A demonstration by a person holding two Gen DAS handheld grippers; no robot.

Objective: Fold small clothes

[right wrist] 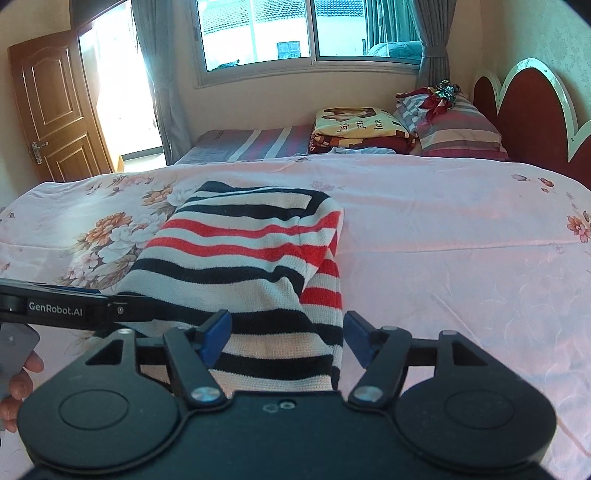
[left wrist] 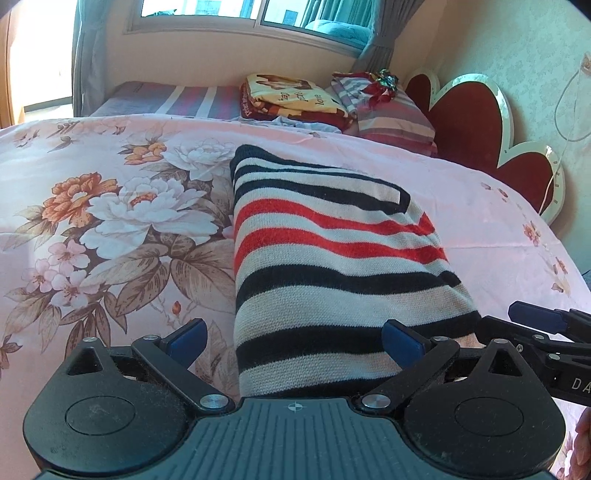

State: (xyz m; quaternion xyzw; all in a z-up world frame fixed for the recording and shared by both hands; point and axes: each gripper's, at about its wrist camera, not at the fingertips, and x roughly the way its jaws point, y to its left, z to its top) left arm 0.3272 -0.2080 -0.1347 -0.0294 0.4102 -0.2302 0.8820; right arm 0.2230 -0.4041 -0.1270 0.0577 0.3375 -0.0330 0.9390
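Note:
A small knitted sweater (left wrist: pixel 325 258) with black, red and cream stripes lies folded lengthwise on the pink floral bedspread (left wrist: pixel 110 221). My left gripper (left wrist: pixel 295 343) is open with its blue pads either side of the sweater's near end, over its left part. My right gripper (right wrist: pixel 286 339) is open over the near end's right part, with the folded-in sleeve edge between its pads; the sweater (right wrist: pixel 251 258) runs away from it. The right gripper also shows at the right edge of the left wrist view (left wrist: pixel 535 325), and the left gripper at the left edge of the right wrist view (right wrist: pixel 74 310).
Folded blankets (right wrist: pixel 358 129) and striped pillows (right wrist: pixel 458 125) lie at the bed's far end by a red heart-shaped headboard (right wrist: pixel 528 110). A window (right wrist: pixel 295 33) and a wooden door (right wrist: pixel 51 107) are beyond. Bare bedspread (right wrist: pixel 461 240) spreads to the sweater's right.

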